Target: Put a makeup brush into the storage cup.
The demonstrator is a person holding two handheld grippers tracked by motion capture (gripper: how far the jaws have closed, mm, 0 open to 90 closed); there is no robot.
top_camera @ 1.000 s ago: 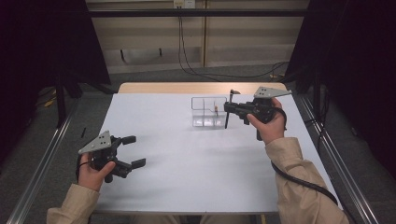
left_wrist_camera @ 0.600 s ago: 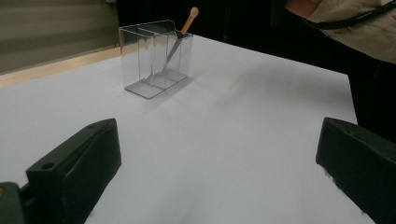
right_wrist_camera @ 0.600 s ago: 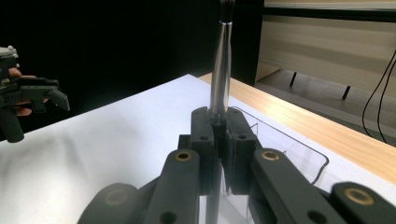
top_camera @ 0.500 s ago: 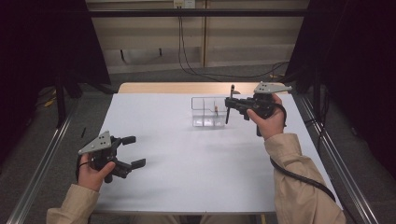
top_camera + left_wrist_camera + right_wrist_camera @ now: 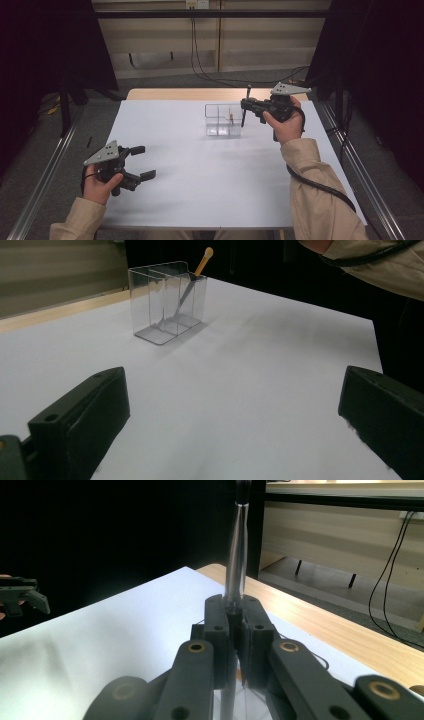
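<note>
A: Table [image 5: 200, 190] first: broad, white-topped and rectangular, with a strip of pale wood at its far edge. How far has the work got?

B: Partway, by the look of it. The clear plastic two-compartment holder [image 5: 223, 120] stands toward that far edge, and it already has one thing in it: an orange-handled slim tool [image 5: 195, 277], leaning in the right-hand compartment as the left gripper view shows it. The other compartment looks empty.

A: And the second item?

B: The right gripper [image 5: 245, 106] is just beside the holder, on its right in the high view, jaws pressed together on a long thin pen-like stick with a clear shaft and dark ends [image 5: 235, 555]. The stick stands upright, its lower end near the holder's rim. Whether the tip is already inside a compartment cannot be told.

A: So what is left?

B: Likely lowering the stick into the holder and letting go.

A: The other hand?

B: The left gripper [image 5: 142, 162] is well apart from the holder, near the person's edge of the table, jaws spread wide with nothing between them.
</note>
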